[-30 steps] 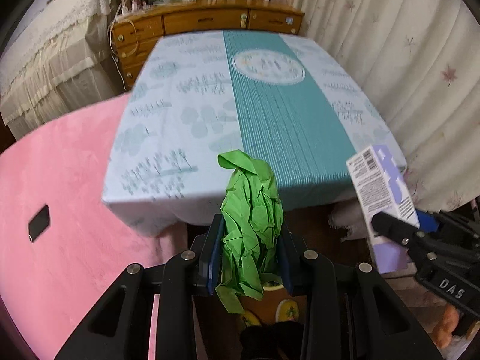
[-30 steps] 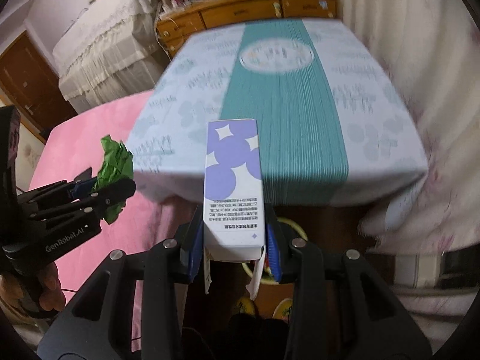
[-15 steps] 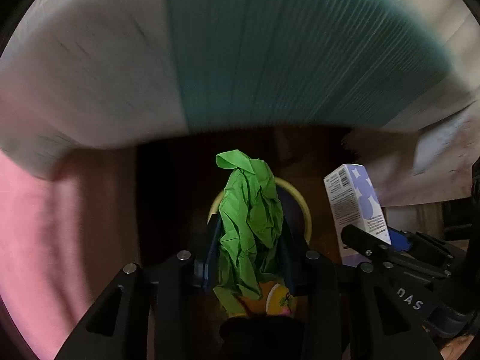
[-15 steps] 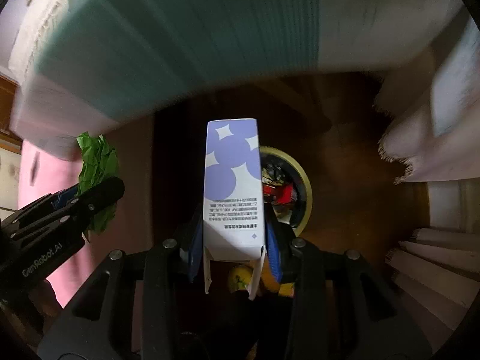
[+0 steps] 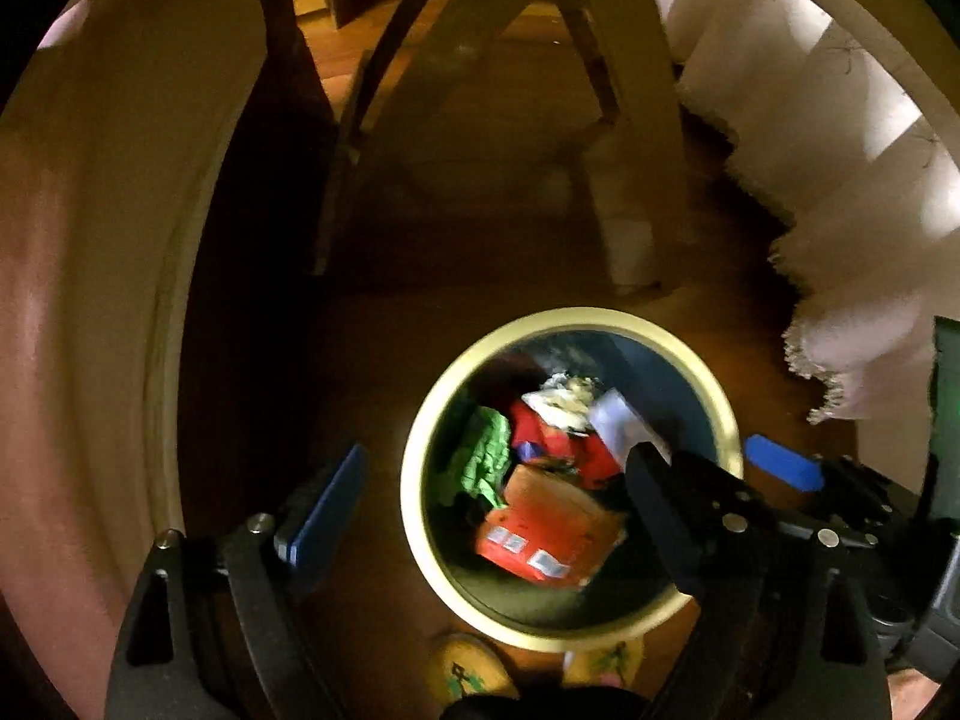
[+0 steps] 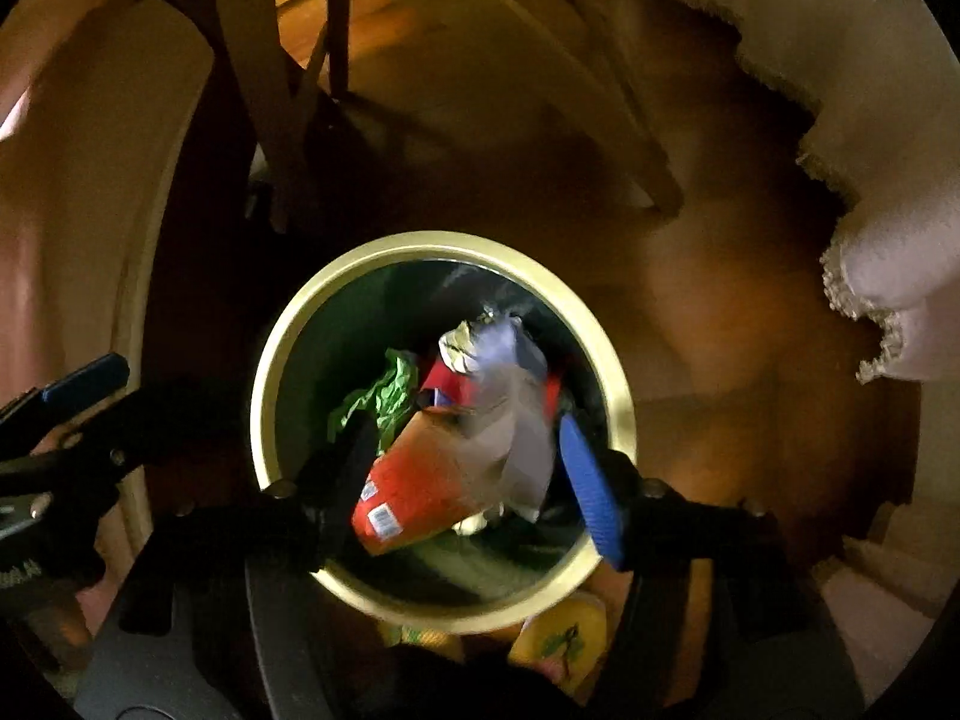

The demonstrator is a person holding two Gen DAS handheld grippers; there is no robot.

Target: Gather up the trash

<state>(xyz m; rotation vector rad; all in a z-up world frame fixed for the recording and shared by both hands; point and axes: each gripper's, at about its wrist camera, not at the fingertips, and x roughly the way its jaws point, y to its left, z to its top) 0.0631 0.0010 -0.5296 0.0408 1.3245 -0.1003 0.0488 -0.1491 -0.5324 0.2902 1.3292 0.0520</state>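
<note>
Nearest to us, in our left wrist view, our left gripper (image 5: 510,516) has just been opening; its jaws now stand wide apart with nothing between them, the blue pad at eight o'clock well clear of the bin. In our right wrist view, our right gripper (image 6: 468,480) has also just been opening, and its fingers no longer press on anything; the white and purple carton (image 6: 516,414) shows blurred between them, seemingly dropping free into the bin.

Just beyond the fingertips sits the round waste bin (image 5: 414,480) with its pale yellow rim, at the centre of both views. Inside it the crumpled green paper (image 5: 480,462) lies at nine o'clock against the wall, beside a red and orange package (image 5: 540,528) and some crinkled foil at twelve o'clock.

Farther out, at twelve o'clock, we see table legs (image 5: 624,180) on a dark wooden floor, and a fringed white cloth (image 5: 840,312) hangs at two o'clock.

We judge the release step is in hand. Next we should lift both grippers straight up, clear of the rim, and look for further trash.
</note>
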